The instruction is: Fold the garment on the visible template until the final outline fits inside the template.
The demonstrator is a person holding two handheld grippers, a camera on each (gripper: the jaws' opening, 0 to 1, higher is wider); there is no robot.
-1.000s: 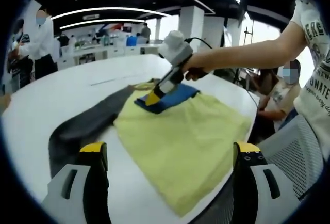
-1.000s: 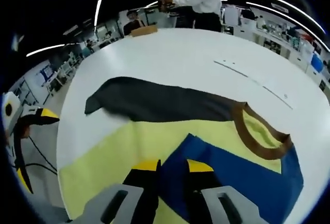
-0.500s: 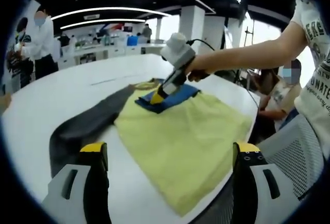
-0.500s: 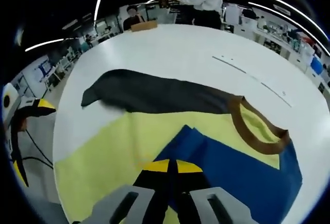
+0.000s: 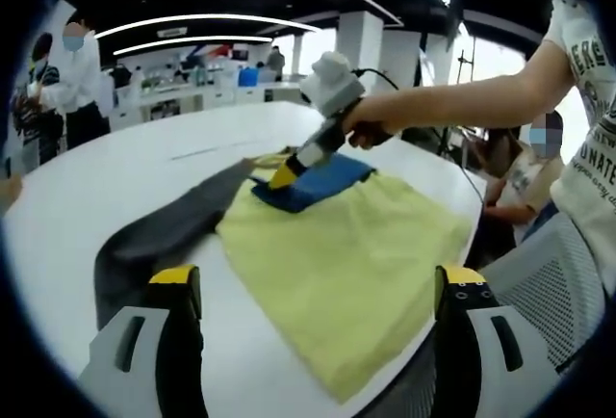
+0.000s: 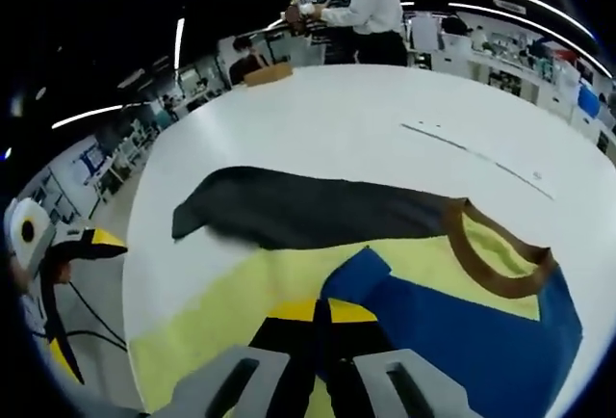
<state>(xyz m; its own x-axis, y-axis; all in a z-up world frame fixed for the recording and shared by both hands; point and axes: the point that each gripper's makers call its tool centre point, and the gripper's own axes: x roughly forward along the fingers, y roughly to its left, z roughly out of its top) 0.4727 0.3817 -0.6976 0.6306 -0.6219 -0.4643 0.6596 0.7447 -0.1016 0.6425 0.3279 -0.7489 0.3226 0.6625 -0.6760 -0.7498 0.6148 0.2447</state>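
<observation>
White round table carries everything; the garment lies flat on it, yellow body straight ahead between my left tongs' jaws, dark grey sleeve running off to their left. Blue sleeve is folded over the yellow just past my right tongs' tips, brown collar beyond to their right.

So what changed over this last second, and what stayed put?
The right gripper, open a second ago around the blue sleeve, closed on its edge and has begun lifting it. The left gripper stayed open, and the yellow shirt body and dark grey sleeve lay unchanged on the white table.
</observation>
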